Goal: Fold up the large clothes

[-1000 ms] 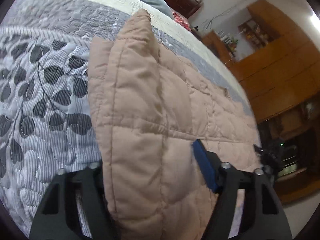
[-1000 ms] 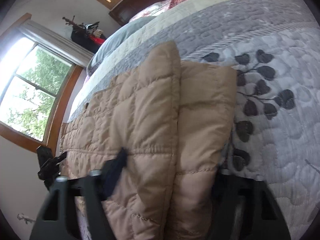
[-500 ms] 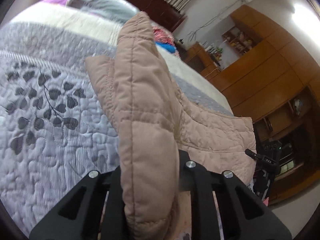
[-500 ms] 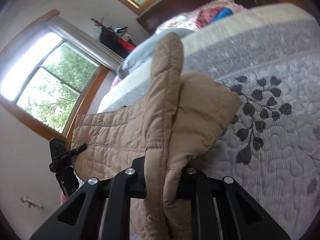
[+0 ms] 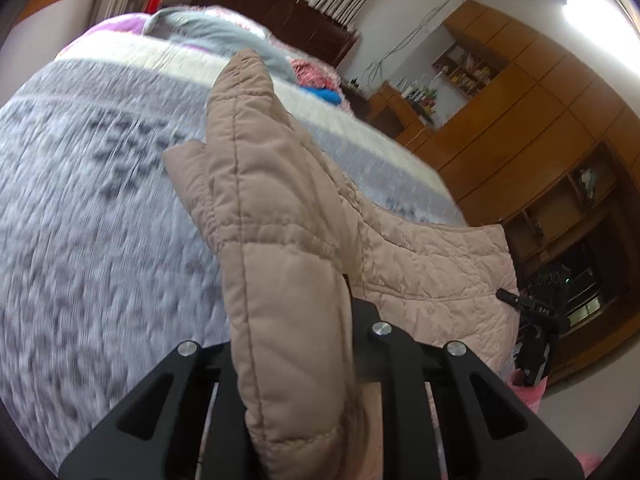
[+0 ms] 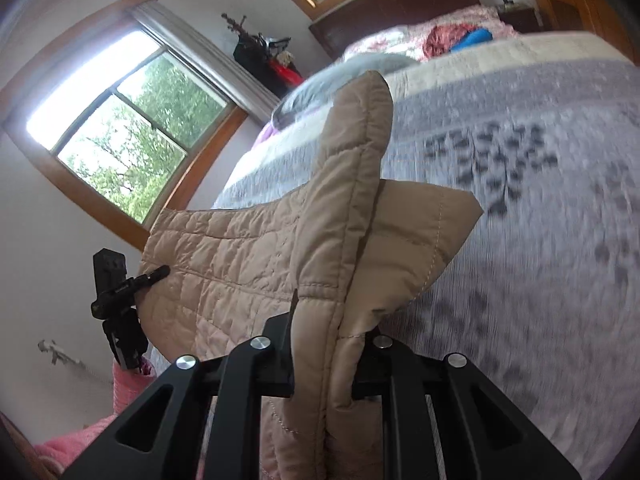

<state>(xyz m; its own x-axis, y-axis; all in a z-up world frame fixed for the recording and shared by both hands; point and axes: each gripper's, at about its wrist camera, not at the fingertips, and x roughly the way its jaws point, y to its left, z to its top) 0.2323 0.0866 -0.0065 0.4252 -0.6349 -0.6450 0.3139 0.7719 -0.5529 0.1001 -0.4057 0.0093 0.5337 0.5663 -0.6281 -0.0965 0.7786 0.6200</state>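
A tan quilted jacket (image 5: 280,240) hangs lifted above the grey leaf-print bedspread (image 5: 80,220). My left gripper (image 5: 296,344) is shut on one folded edge of the jacket, the padded cloth bulging up between its black fingers. The right gripper shows at the far end of the jacket (image 5: 536,320) in the left wrist view. In the right wrist view the jacket (image 6: 340,240) stands up between the fingers of my right gripper (image 6: 324,360), which is shut on it. The left gripper (image 6: 120,300) holds the other end there. The cloth stretches between the two.
The bedspread (image 6: 540,220) covers a wide bed with pillows and a dark headboard (image 5: 280,12) at the far end. Wooden cabinets (image 5: 540,140) line one side, a window (image 6: 120,132) the other. Pink cloth (image 6: 120,392) lies low beside the bed.
Both grippers closed on the jacket's edge and lifted it off the bedspread. The jacket, flat a second ago, now hangs raised between them, and more of the room shows.
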